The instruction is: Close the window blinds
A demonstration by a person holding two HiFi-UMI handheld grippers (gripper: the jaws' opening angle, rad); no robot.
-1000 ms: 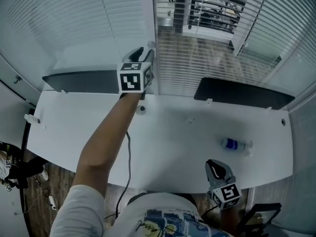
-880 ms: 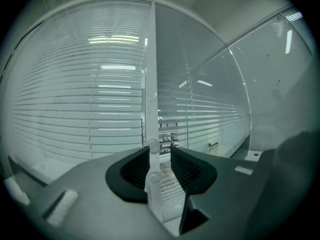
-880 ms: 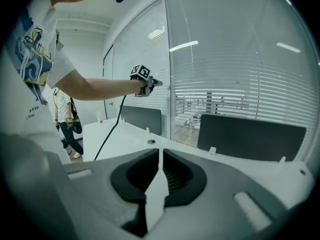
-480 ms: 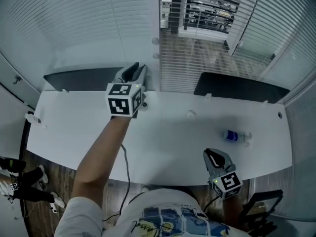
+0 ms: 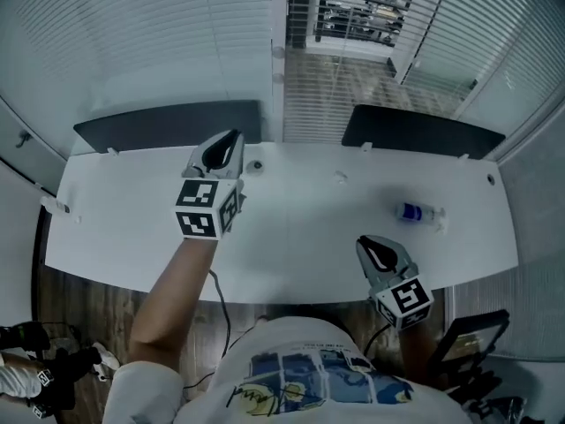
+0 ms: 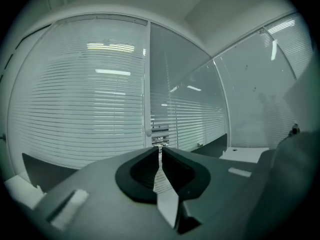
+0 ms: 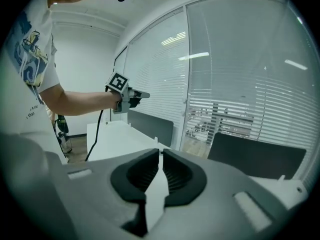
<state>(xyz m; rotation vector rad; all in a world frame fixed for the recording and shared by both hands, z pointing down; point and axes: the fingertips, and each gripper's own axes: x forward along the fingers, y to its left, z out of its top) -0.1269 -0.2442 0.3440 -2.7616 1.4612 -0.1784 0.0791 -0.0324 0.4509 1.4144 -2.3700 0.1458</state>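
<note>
White slatted blinds (image 5: 132,42) cover the window behind the desk. The left pane's slats lie flat, while the middle pane (image 5: 353,25) still shows the room beyond through its slats. A thin wand (image 5: 279,56) hangs at the post between them. My left gripper (image 5: 225,144) is over the desk, apart from the blinds and pointing level at them. Its jaws have just been closing with nothing between them, and the tips now meet (image 6: 161,151). My right gripper (image 5: 378,247) is near the desk's front edge, shut and empty (image 7: 160,154).
On the white desk (image 5: 291,237) a small water bottle (image 5: 419,212) lies on its side at the right. Two dark divider panels (image 5: 168,122) (image 5: 424,131) stand along the desk's far edge. A cable hangs from my left arm. A dark chair (image 5: 468,343) stands at the lower right.
My left gripper has drawn back from the wand at the window post to above the desk, and its jaws have closed. The right gripper has risen a little.
</note>
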